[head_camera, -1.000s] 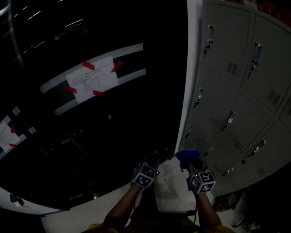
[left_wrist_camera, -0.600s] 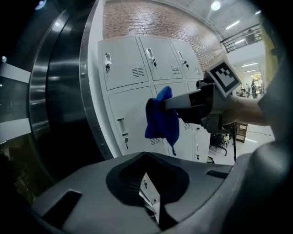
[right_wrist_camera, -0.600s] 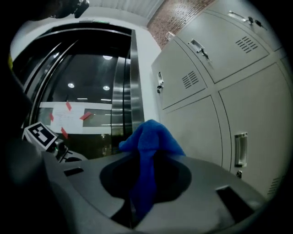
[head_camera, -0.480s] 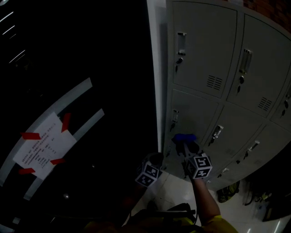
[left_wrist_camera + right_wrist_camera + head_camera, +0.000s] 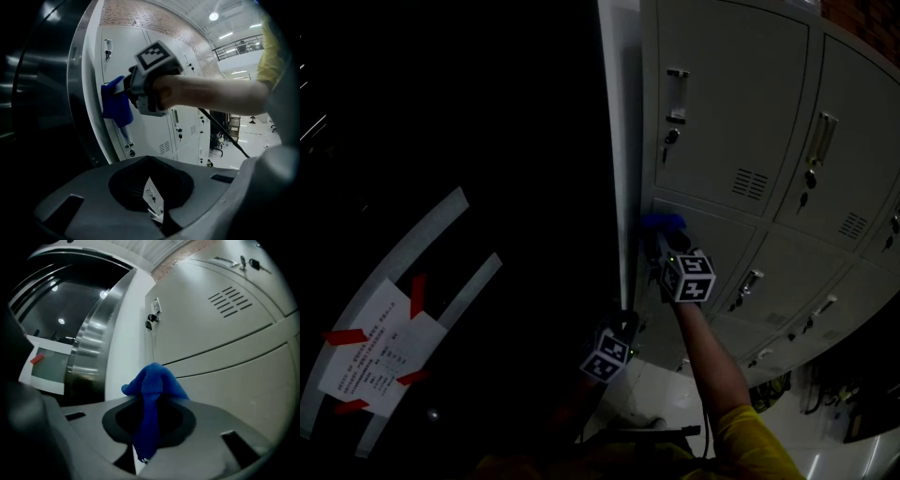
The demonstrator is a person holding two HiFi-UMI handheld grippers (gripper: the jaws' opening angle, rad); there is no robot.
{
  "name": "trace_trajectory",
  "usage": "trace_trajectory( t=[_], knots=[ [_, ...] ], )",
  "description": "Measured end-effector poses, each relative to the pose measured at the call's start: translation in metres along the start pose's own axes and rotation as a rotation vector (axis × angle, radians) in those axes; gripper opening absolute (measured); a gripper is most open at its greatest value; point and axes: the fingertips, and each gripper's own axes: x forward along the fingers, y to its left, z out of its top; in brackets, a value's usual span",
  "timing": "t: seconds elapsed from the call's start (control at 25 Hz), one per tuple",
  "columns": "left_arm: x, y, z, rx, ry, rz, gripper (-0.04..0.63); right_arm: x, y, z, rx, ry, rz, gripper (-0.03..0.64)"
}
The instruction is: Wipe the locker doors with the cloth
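Your right gripper [image 5: 662, 244] is clenched on the blue cloth [image 5: 663, 222], which bunches just ahead of its jaws and hangs down between them, right at the grey locker doors [image 5: 731, 103] in front. Your left gripper [image 5: 620, 327] sits lower, jaws closed together on nothing, apart from the cloth.

left gripper [image 5: 154, 210]: grey shell, white cube [image 5: 607, 357] with black square markers | right gripper [image 5: 664, 246]: matching marker cube [image 5: 688, 277], black cable [image 5: 224, 135] trailing | sleeve [image 5: 752, 439]: yellow, short
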Motion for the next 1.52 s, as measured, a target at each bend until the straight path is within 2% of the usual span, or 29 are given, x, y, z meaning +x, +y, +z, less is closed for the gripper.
trace_trajectory(
  t=[0.16,0.32,0.48,0.6,0.76,0.8,0.88,0.96,1.04,1.16,1.28,1.4,1.52],
  knots=[
    [0.009,0.003,0.002,-0.001,0.004,-0.008,0.003,0.038,-0.004,0.001,0.027,0.031,0.003,0.066],
    [0.02,-0.004,0.009,0.008,0.0,-0.036,0.003,0.012,-0.025,0.015,0.017,-0.043,-0.017,0.064],
    [0.029,-0.008,0.01,0.014,-0.001,-0.058,0.003,-0.064,-0.094,0.04,0.056,-0.161,-0.155,0.064],
    [0.039,-0.012,0.007,0.003,0.002,-0.082,0.003,-0.121,-0.149,0.044,0.105,-0.229,-0.278,0.064],
    [0.05,-0.012,0.008,0.011,-0.012,-0.098,0.003,-0.138,-0.168,0.046,0.117,-0.264,-0.35,0.064],
    [0.051,-0.012,0.008,0.013,-0.017,-0.098,0.003,-0.134,-0.162,0.045,0.126,-0.265,-0.34,0.066],
    [0.051,-0.011,0.008,0.004,-0.016,-0.091,0.003,-0.113,-0.127,0.033,0.13,-0.233,-0.237,0.066],
    [0.049,-0.01,0.009,0.002,-0.013,-0.084,0.003,-0.072,-0.074,0.003,0.111,-0.128,-0.071,0.066],
    [0.048,-0.009,0.009,0.01,-0.011,-0.086,0.003,-0.026,-0.032,-0.034,0.095,-0.017,0.03,0.066],
    [0.047,-0.008,0.008,0.0,-0.009,-0.079,0.003,0.022,-0.012,-0.056,0.077,0.026,0.027,0.066],
    [0.049,-0.008,0.006,-0.012,-0.007,-0.074,0.003,0.026,-0.012,-0.057,0.05,0.026,0.021,0.066],
    [0.056,-0.008,0.009,-0.008,-0.01,-0.081,0.003,-0.002,-0.039,-0.053,0.057,0.009,-0.02,0.064],
    [0.063,-0.012,0.016,-0.003,-0.017,-0.088,0.003,-0.062,-0.095,-0.037,0.055,-0.077,-0.144,0.064]
  ],
)
